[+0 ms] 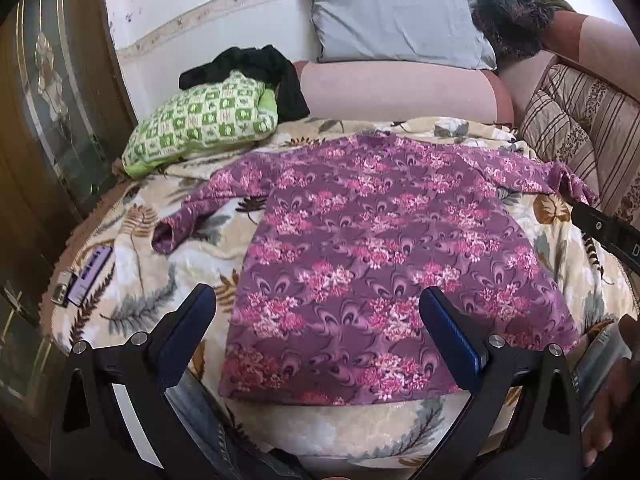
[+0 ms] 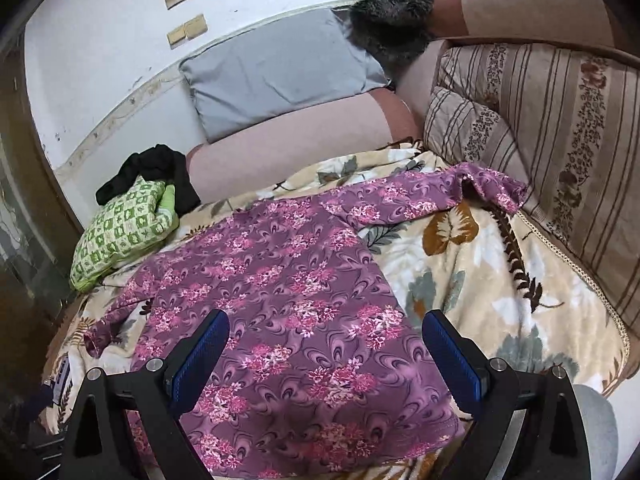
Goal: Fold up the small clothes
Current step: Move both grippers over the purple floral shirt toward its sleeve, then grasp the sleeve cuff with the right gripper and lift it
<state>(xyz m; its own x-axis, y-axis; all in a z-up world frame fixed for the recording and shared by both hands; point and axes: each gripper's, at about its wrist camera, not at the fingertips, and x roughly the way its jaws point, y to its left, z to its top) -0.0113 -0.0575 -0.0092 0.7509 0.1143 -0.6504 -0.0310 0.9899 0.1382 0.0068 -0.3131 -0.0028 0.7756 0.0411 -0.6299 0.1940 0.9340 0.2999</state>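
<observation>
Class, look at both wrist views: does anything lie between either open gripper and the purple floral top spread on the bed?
Nothing visible does. The purple floral long-sleeved top lies flat on the leaf-print blanket, directly ahead of the left gripper and right gripper, jaws apart. The green checked pillow sits off to the far left.

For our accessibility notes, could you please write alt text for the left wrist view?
A purple floral long-sleeved top lies spread flat, unfolded, on a leaf-print blanket, with the open left gripper above its near hem, holding nothing. Behind are a green checked pillow and a grey cushion.
</observation>
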